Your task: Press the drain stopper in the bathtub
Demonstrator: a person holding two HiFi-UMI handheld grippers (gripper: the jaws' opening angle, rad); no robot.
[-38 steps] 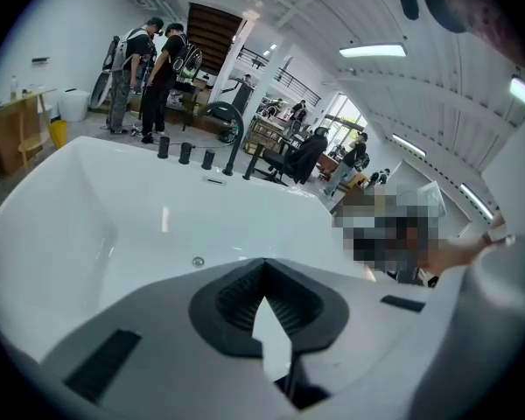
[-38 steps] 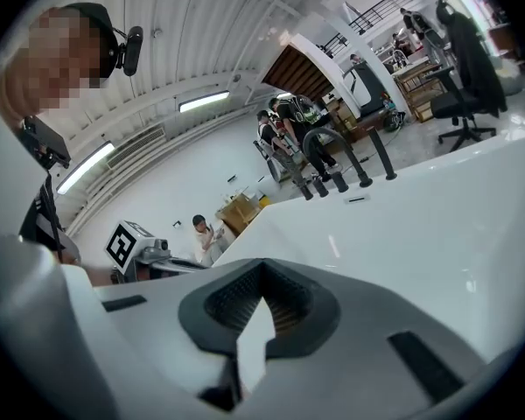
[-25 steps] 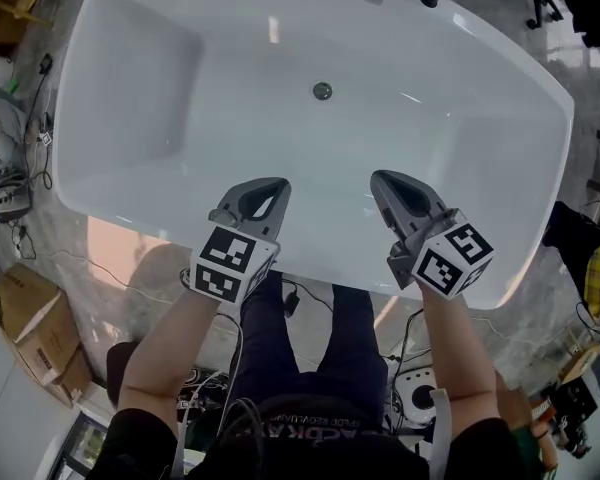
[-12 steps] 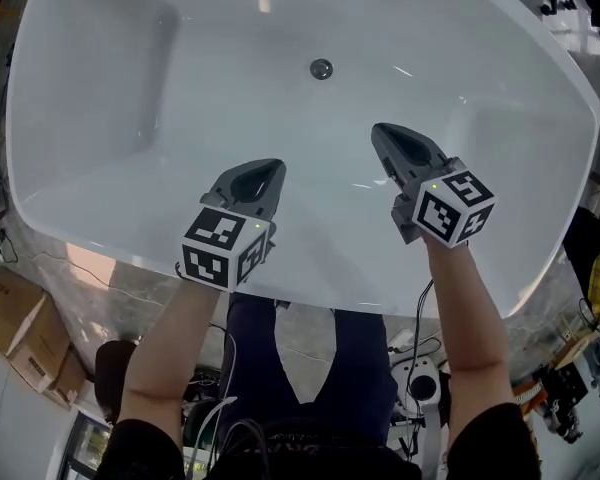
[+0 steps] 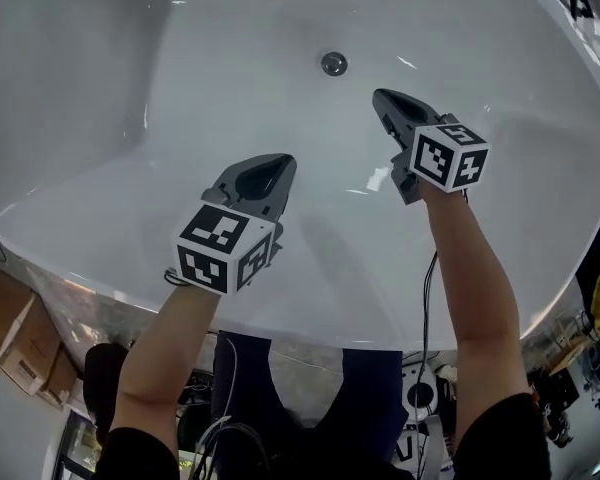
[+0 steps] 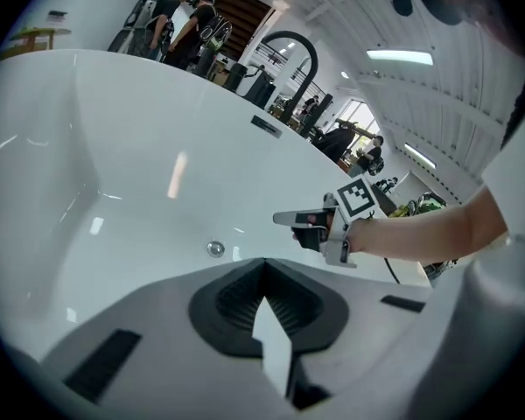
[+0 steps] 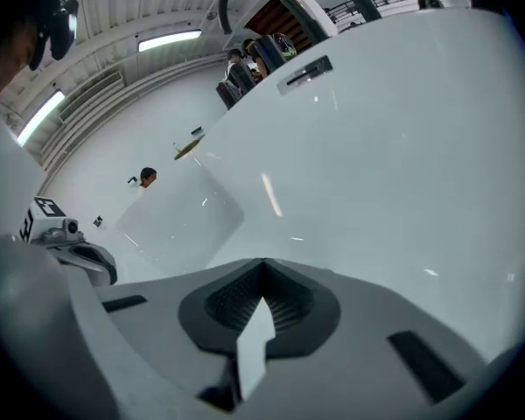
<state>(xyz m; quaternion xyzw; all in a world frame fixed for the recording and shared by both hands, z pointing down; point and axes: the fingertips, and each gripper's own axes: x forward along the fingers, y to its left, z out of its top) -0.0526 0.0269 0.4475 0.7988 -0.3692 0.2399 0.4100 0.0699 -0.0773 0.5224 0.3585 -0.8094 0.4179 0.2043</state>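
The round metal drain stopper [image 5: 333, 64] sits in the floor of the white bathtub [image 5: 100, 88], toward its far side. My right gripper [image 5: 380, 96] reaches into the tub with its jaws shut and empty, its tip a short way to the near right of the stopper and apart from it. My left gripper [image 5: 281, 164] hangs lower over the near half of the tub, also shut and empty. In the left gripper view the stopper [image 6: 215, 248] lies just beyond my shut jaws [image 6: 264, 265], with the right gripper [image 6: 284, 220] to its right. The right gripper view shows only tub wall past its jaws [image 7: 262, 265].
A black arched faucet [image 6: 289, 46] and an overflow plate [image 6: 265, 126] stand on the tub's far rim. Cardboard boxes [image 5: 20, 358] and cables [image 5: 420, 398] lie on the floor by the near rim. People stand in the background beyond the tub.
Both grippers have moved forward and deeper into the tub. The right gripper has closed most of the distance to the drain stopper. The view has shifted further over the tub.
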